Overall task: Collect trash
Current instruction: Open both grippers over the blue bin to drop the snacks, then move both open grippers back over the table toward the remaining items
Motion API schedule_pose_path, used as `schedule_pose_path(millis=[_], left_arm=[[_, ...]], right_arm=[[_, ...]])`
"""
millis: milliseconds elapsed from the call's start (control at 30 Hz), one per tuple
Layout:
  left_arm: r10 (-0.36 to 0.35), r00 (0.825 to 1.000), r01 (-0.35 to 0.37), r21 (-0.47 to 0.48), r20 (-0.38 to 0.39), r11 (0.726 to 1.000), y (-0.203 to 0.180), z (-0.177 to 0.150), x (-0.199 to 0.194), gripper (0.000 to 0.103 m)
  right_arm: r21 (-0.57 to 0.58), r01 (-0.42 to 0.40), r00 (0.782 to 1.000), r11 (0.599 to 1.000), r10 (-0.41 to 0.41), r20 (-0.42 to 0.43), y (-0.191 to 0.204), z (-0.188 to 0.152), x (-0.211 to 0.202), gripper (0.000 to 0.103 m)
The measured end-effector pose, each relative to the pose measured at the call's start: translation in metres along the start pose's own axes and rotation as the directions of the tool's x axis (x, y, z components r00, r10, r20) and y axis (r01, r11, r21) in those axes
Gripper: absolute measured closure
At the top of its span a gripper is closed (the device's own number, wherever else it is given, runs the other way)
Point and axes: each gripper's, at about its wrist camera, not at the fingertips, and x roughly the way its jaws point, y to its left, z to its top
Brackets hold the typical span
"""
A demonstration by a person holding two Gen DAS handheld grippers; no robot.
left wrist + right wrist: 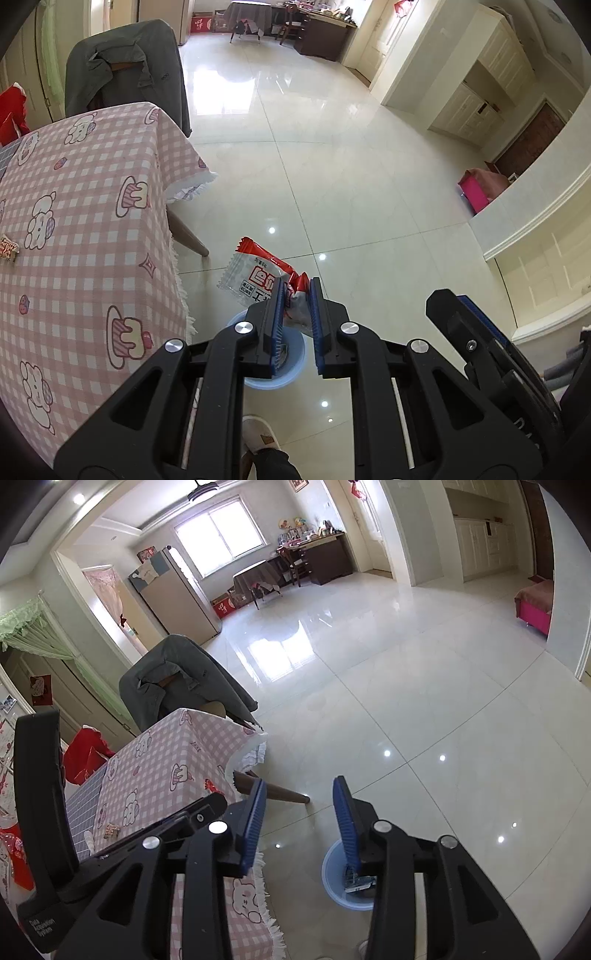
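My left gripper (297, 286) is shut on a crumpled red-and-clear snack wrapper (255, 273), which sticks out up and to the left of the blue pads. It hangs over a light blue bin (295, 369) standing on the floor beside the table. In the right wrist view my right gripper (300, 781) is open with nothing between its pads, above and to the left of the same bin (332, 871). Some trash (358, 882) lies inside the bin. The two grippers are side by side.
A table with a pink checked cloth (85, 221) stands left of the bin, its wooden leg (188, 236) close by. A small wrapper (110, 830) lies on the table. A chair draped with a grey jacket (129, 66) stands behind it. A slippered foot (258, 435) is near the bin.
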Motion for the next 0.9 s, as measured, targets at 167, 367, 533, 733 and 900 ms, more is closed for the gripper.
schedule_pose_path(millis=[167, 367, 533, 733, 900], left_arm=[[-0.007, 1.000, 0.007, 0.011, 0.003, 1.000, -0.004, 0.001, 0.002, 0.089], [0.008, 1.000, -0.008, 0.002, -0.001, 1.000, -0.001, 0.003, 0.002, 0.086], [0.036, 0.999, -0.036, -0.023, 0.005, 0.999, 0.012, 0.005, -0.006, 0.077], [0.073, 0.995, -0.067, -0.082, 0.065, 0.994, 0.034, 0.008, -0.030, 0.046], [0.108, 0.987, -0.091, -0.138, 0.120, 0.986, 0.059, 0.009, -0.059, 0.046]], right_arm=[[-0.001, 0.020, 1.000, 1.000, -0.020, 0.021, -0.001, 0.003, -0.004, 0.061], [0.008, 0.026, 0.999, 1.000, -0.026, 0.043, -0.001, 0.006, -0.011, 0.061], [-0.001, 0.010, 0.999, 1.000, -0.009, 0.042, 0.008, 0.006, -0.010, 0.061], [-0.037, -0.024, 0.999, 0.999, 0.026, 0.040, 0.028, 0.008, -0.011, 0.061], [-0.077, -0.067, 0.997, 0.995, 0.070, 0.032, 0.054, 0.008, -0.011, 0.061]])
